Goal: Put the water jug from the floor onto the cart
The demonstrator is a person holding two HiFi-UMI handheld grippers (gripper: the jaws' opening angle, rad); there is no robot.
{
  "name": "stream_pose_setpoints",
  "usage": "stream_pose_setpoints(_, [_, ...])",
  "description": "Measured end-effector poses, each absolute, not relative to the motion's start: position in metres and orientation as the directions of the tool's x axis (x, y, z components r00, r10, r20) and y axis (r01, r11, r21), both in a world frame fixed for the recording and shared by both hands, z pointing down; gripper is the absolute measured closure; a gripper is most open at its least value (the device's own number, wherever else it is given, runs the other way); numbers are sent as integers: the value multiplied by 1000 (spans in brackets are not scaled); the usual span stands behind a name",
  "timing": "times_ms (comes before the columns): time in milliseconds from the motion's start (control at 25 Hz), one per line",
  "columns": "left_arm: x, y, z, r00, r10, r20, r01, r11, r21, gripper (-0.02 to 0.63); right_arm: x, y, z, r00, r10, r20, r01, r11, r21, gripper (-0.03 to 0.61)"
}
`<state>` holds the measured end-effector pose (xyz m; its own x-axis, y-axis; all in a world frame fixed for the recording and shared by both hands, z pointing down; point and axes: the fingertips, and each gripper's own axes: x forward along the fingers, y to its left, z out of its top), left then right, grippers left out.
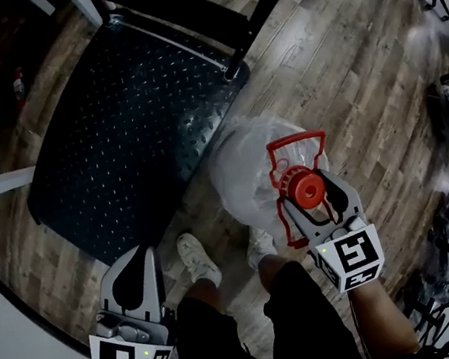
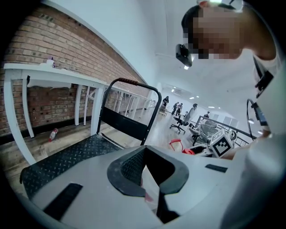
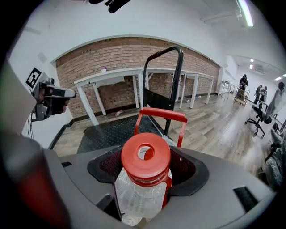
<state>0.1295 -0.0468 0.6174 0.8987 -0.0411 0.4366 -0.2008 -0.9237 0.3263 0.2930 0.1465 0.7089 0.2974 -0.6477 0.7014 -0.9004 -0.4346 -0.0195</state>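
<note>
1. Head view: the clear plastic water jug with a red cap (image 1: 244, 171) is just beside the corner of the black diamond-plate cart (image 1: 114, 133), above plank wood floor (image 1: 342, 69). The right gripper (image 1: 307, 190) pinches its neck.
2. Left gripper view: the left gripper (image 2: 145, 152) has its jaws meeting, empty; a brick wall (image 2: 53, 53) stands beyond the cart.
3. Right gripper view: white tables (image 3: 116, 76) line the far side of the cart.

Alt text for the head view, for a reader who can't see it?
From above, the right gripper clamps the red-capped neck of a clear water jug, just beside the black cart on a wooden floor. The left gripper hangs empty at lower left, beside the person's legs.
</note>
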Motion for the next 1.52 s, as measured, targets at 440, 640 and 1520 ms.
stream_pose_setpoints(440, [127, -49, 523, 902, -103, 419, -210, -953, 219, 620, 298, 153, 598, 334, -653, 680, -891, -454, 1, 267])
stream_pose_setpoints(640, [119, -49, 481, 901, -135, 411, -227, -957, 182, 620, 303, 150, 541, 341, -663, 667, -887, -463, -7, 267])
stream_pose_setpoints(1520, [-18, -130, 412, 758, -550, 351, -624, -768, 143, 620, 262, 23, 473, 136, -742, 657, -988, -154, 31, 267])
